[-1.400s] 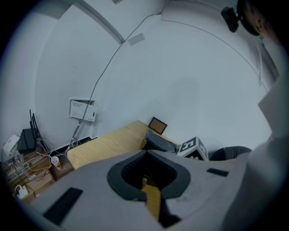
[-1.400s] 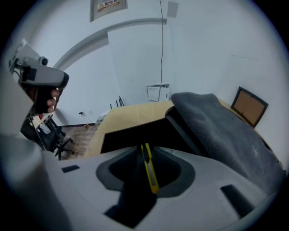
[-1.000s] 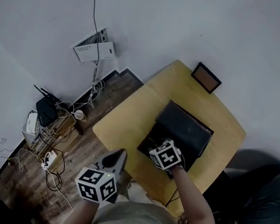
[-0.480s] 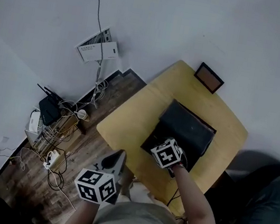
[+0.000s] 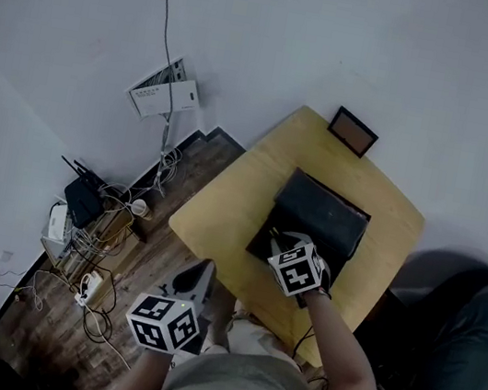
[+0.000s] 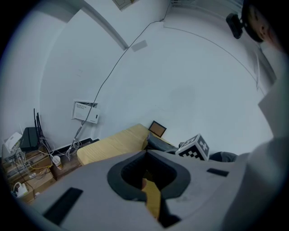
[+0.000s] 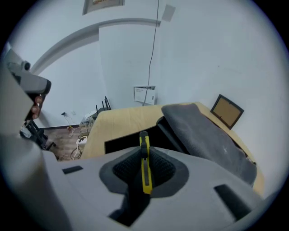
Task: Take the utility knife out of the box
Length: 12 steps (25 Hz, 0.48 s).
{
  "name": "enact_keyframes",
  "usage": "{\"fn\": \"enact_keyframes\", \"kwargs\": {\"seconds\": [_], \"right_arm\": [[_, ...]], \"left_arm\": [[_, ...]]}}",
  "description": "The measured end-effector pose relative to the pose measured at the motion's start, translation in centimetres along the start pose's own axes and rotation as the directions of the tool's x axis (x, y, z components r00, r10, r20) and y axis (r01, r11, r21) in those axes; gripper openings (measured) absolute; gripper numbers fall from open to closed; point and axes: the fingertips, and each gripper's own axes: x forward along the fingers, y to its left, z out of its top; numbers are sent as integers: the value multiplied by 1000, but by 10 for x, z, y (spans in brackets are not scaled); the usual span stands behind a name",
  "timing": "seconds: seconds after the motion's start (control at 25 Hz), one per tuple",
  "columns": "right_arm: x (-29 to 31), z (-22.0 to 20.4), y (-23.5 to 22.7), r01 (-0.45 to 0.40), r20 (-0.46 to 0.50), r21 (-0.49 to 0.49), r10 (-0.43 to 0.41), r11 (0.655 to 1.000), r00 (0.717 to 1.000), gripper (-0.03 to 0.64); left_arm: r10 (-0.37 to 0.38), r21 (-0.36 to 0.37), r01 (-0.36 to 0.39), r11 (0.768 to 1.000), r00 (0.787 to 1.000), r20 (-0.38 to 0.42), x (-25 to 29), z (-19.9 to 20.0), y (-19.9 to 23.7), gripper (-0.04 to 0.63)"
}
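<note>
Knife (image 7: 146,178) is clamped in right gripper (image 7: 144,155) over box (image 7: 126,142); best raised straight up, kept clear of lid (image 7: 207,135).

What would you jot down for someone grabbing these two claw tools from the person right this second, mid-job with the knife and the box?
Right claw: shut on the yellow utility knife, which lies lengthwise between its jaws.
Left claw: jaws together, nothing I can name in them, held off the table's near side.
Box: open on the yellow table, grey lid tipped back.
Done: knife gripped; it seems raised over the box's front part.
Left: carry it clear of the box, then probably set it on bare table.
</note>
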Motion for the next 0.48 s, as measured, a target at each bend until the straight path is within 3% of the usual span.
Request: {"fn": "enact_keyframes", "kwargs": {"seconds": [0.2, 0.48], "right_arm": [[-42, 16, 10, 62, 111, 65, -69, 996, 991, 43], [-103, 19, 41, 135, 239, 127, -163, 983, 957, 43]], "left_arm": [[-44, 22, 44, 999, 999, 4, -18, -4, -8, 4], [-99, 60, 98, 993, 995, 11, -49, -15, -19, 3]]}}
